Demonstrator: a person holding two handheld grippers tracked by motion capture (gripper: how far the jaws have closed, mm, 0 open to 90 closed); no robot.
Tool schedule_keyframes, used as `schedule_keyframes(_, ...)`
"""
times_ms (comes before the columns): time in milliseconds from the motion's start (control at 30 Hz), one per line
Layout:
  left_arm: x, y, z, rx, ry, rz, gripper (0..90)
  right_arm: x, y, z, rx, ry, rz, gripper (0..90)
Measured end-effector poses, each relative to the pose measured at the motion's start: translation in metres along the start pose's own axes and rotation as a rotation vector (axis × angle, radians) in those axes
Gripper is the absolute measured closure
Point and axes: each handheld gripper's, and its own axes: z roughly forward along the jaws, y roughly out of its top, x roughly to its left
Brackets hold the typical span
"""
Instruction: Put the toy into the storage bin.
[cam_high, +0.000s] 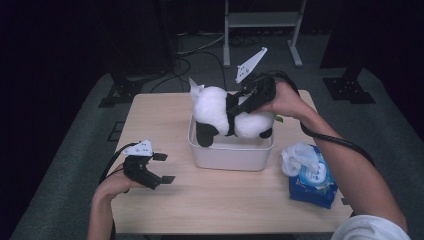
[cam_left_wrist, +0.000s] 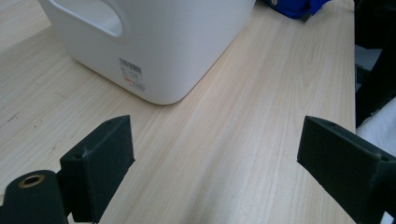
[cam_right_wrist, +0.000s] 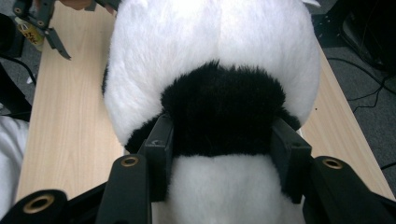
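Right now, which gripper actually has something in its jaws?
The right gripper: clamped on the panda plush over the white bin. The left gripper stands open, empty.

- Right gripper jaw tips buried in the plush panda fur
- Inside of the white bin hidden behind the panda's body in the high view
- Bin's top cut off by the upper edge in the left gripper view, label print too small to read
- Blue wipes pack lettering too blurred to make out
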Motion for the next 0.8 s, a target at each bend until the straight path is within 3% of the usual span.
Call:
schedule_keyframes(367, 0.000, -0.001, 0.000, 0.002, -0.004, -0.001, 9.5, -0.009, -0.010, 0.016, 0.013, 0.001, 0.012, 50.1)
schedule_keyframes(800, 0.000, -0.001, 0.000, 0.002, -0.004, 0.003, 9.5, -0.006, -0.025, 0.035, 0.027, 0.021, 0.014, 49.7)
